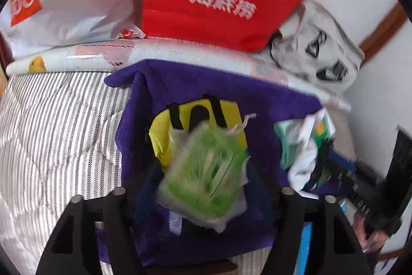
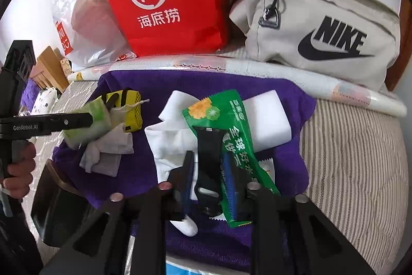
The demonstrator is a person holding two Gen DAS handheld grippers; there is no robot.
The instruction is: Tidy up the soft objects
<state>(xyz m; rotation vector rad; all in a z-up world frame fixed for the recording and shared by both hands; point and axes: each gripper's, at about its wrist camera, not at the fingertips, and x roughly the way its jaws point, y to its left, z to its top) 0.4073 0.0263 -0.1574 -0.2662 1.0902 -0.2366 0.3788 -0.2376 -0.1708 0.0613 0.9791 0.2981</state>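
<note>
So, left hand-held gripper [image 1: 203, 200] first: its jaws stand wide apart with a green tissue pack [image 1: 203, 166] in the gap. That shot is blurry, but the pads don't seem to press on the pack. It hangs just over a yellow pouch [image 1: 164, 135] with black straps. From the right wrist camera you can see the side of that gripper, which reads "GenRobot.AI", with a person's hand [image 2: 18, 169] on its grip.

The right hand-held gripper [image 2: 208, 182] is much narrower. A black strap [image 2: 208, 146], a white sock [image 2: 170, 146] and a green snack packet [image 2: 226, 125] are bunched between its blue pads. I honestly can't tell if they're clamped or just sitting there. The packet has Chinese print, "全球好水果" as far as I can read.

All of it lies on a purple towel [image 2: 283, 153] spread over a striped bed [image 2: 355, 159], with a white foam block [image 2: 270, 117] just behind the packet and a crumpled tissue [image 2: 108, 151] beside the pouch.

Along the back edge there's a white plastic bag [image 2: 77, 17], a red bag [image 2: 164, 4] marked "Hi 海底捞", and a beige NIKE bag [image 2: 322, 25].
</note>
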